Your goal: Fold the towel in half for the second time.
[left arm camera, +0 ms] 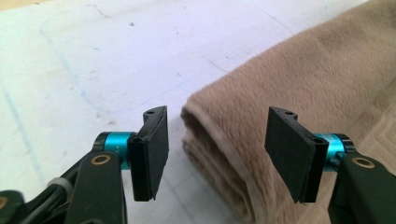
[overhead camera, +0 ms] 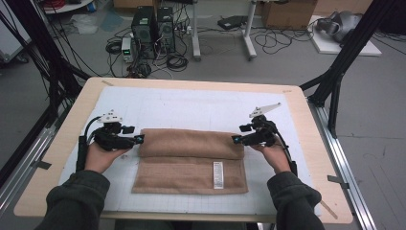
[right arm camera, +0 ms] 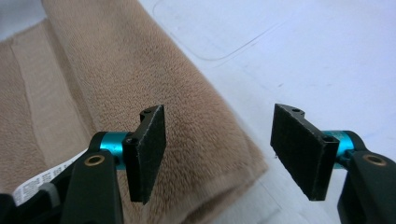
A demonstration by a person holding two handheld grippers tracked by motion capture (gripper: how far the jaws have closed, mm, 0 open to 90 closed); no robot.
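Observation:
A tan towel lies folded on the white mat, its thick folded edge along the far side and a white label near its right front. My left gripper sits at the left end of that fold, open. In the left gripper view the towel's rolled end lies between and beyond the spread jaws of the left gripper, untouched by the pads. My right gripper is at the fold's right end, also open. The right gripper view has the towel passing under the left jaw of the right gripper.
The mat covers most of a light wooden table. Black frame posts rise at the far corners. On the floor beyond stand computer towers and tangled cables. A person's forearms in dark sleeves come in from the front edge.

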